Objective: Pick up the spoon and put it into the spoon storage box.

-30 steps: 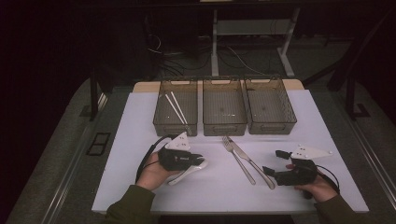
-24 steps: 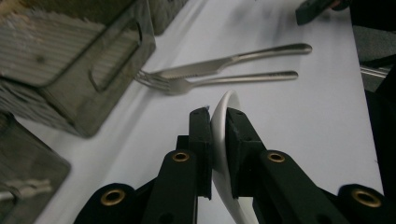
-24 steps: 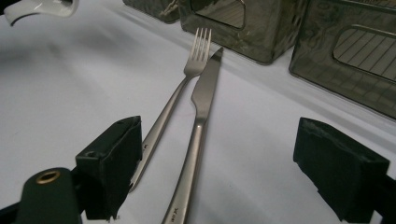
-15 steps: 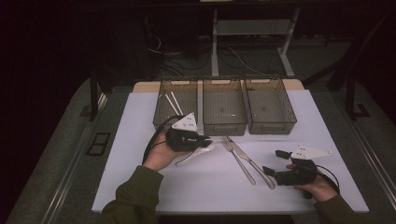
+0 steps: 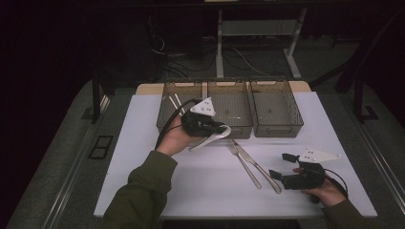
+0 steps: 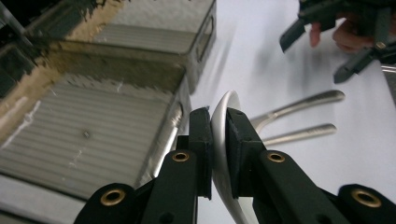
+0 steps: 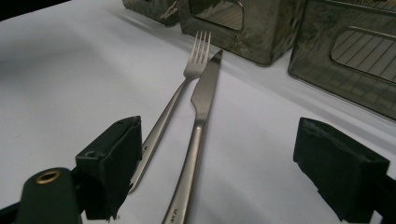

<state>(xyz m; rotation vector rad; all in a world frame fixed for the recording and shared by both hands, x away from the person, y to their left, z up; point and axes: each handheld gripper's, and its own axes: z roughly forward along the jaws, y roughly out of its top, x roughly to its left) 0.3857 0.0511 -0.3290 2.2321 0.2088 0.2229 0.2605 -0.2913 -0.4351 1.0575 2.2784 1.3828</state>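
left tool: pinching the white spoon, lifted off the bench just in front of the middle bin
right tool: spread wide, low on the bench
fork, knife: side by side, beside the right tool

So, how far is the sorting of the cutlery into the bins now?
Done: two white chopsticks lie in the left clear plastic bin. In hand: the left gripper clamps a white ceramic spoon beside the middle bin. Left: the steel fork and steel knife lie on the white table before the open right gripper.
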